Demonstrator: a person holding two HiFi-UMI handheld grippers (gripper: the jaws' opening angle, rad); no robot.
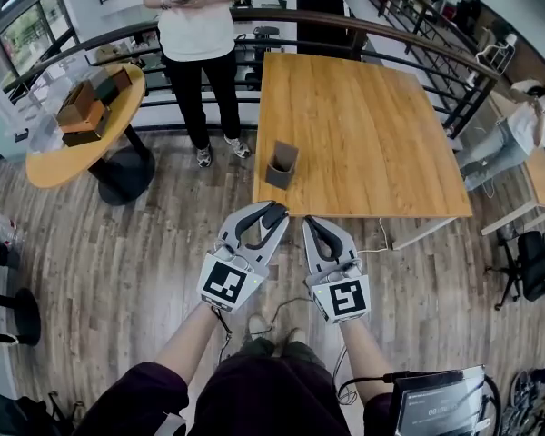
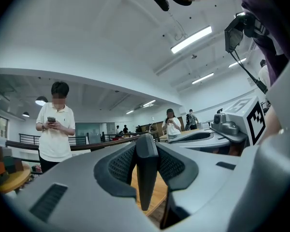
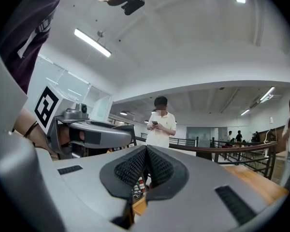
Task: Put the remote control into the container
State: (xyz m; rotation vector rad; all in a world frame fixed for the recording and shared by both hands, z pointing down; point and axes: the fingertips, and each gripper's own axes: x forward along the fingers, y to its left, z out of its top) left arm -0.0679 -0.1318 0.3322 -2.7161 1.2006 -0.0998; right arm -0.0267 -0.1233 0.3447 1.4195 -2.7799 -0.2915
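Clearly, the left gripper [image 1: 269,217] was the one that mattered. In the left gripper view its ribbed pads were clamped on a slim dark slab, taken to be the remote control [image 2: 145,178]. The slab was seen edge-on, and its length ran from top to bottom of that frame. Whether it hung plumb or lay back along the jaws could not be settled.

Beside it, in the lower middle of the head view, the right gripper [image 1: 315,228] had its pads meeting at the tips, with nothing clearly pinched. A patch of coloured buttons showed low in that gap, but what they belonged to was unclear.

Outward from the left jaws, straight up the frame and a touch to the right, the grey open-topped container [image 1: 281,165] stood near the lower left corner of the wooden table [image 1: 372,125]. It was well apart from both grippers but nearer the left one. By my reading, the coming move turned on carrying the remote up the frame and over that mouth, then bringing its long axis upright to enter end-first.
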